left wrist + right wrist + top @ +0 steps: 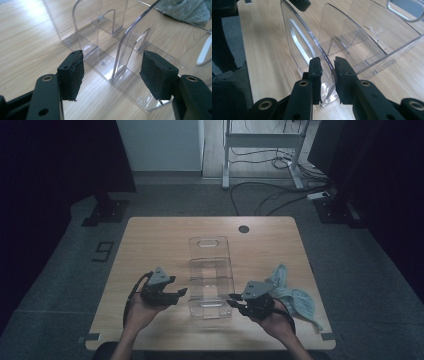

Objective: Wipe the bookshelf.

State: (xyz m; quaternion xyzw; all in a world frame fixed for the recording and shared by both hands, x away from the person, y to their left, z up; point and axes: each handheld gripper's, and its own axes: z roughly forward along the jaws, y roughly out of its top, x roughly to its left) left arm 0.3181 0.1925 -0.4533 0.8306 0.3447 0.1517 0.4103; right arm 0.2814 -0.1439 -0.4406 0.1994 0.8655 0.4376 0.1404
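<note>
A clear acrylic organizer (210,275) is seen standing on the wooden tabletop (150,235), near its front edge and midway across, with a grey-green cloth (295,295) lying to the organizer's right; the right gripper (327,65) is closed with its jaws pinched on the organizer's nearest end panel, beside the handle slot, while the left gripper (113,72) is held just left of the organizer with its jaws well apart and nothing between them. The organizer is judged light, stiff, slippery and liable to crack or scratch; it is best taken by an upright panel's edge, low and squarely, not by a thin divider.
</note>
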